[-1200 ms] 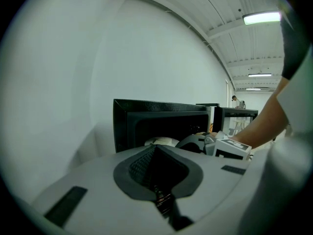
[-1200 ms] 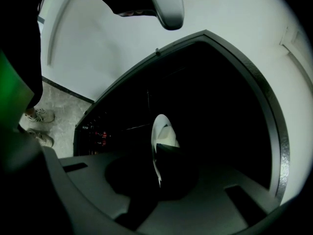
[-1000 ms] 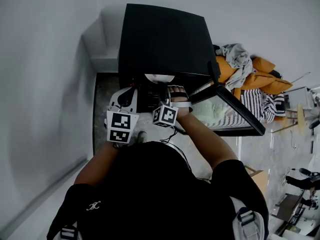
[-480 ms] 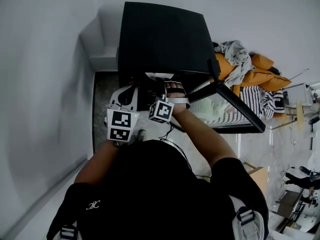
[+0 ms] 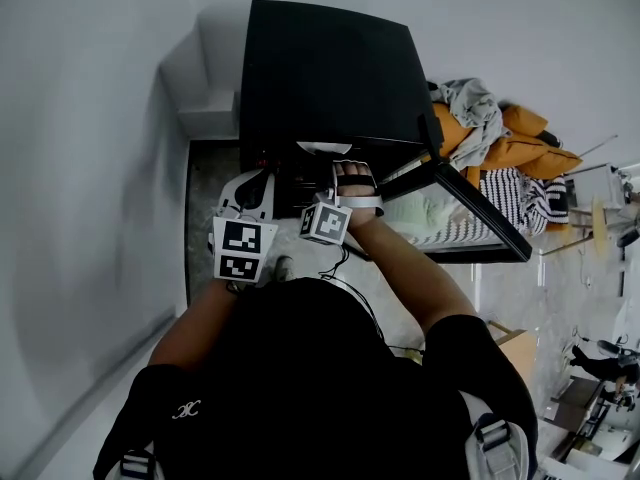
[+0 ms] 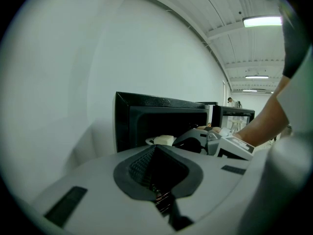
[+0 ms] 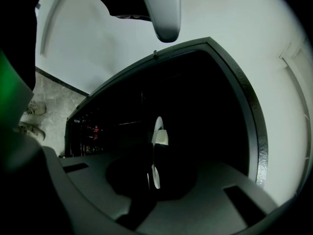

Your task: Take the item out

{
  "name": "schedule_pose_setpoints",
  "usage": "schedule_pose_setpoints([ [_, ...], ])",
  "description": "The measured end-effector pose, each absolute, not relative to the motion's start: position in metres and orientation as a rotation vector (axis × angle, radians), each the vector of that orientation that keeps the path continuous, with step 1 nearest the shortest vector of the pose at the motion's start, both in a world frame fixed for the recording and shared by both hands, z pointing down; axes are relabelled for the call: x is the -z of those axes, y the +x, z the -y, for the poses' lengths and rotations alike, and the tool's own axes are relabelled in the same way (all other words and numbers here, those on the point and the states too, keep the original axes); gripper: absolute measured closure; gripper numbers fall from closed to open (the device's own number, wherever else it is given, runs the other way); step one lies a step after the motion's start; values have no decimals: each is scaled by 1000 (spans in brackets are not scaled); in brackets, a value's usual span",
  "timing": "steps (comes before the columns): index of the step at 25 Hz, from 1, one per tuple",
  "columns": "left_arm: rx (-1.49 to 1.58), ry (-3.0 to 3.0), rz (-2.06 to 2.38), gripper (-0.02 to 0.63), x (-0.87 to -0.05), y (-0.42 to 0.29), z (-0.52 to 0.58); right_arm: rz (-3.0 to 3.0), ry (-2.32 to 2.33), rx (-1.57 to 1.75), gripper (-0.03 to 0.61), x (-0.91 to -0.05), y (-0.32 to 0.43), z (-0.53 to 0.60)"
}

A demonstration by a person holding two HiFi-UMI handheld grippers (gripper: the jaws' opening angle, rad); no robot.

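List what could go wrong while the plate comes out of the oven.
The right hand-held gripper pinches only the rim of the plate, so it could tilt or slip. The pale block lying on it might slide off. The open door stands close on the right; the arm could bump it.

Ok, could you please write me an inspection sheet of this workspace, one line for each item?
surface: mottled grey floor below the microwave.
job's things: black microwave, its door open; white plate inside, with a pale block on it.
clutter: heap of orange cushions and cloths; cardboard box.
grippers: right gripper is inside the cavity, seemingly shut on the plate's rim; left gripper is outside, shut, nothing in it.
cables: thin black cable hangs below the right gripper.
surroundings: plain white wall behind and beside the microwave.
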State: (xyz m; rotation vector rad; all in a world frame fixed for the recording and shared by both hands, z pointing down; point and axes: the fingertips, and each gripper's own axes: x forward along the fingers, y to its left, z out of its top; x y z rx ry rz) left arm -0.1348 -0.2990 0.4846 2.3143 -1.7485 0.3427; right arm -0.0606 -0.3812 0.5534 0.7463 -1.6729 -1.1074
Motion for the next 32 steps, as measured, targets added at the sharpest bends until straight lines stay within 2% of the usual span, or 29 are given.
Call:
schedule_pose_setpoints([
  [32, -300, 2425, 1595, 606, -490, -121, 273, 1570, 805, 1184, 561, -534, -39, 319],
])
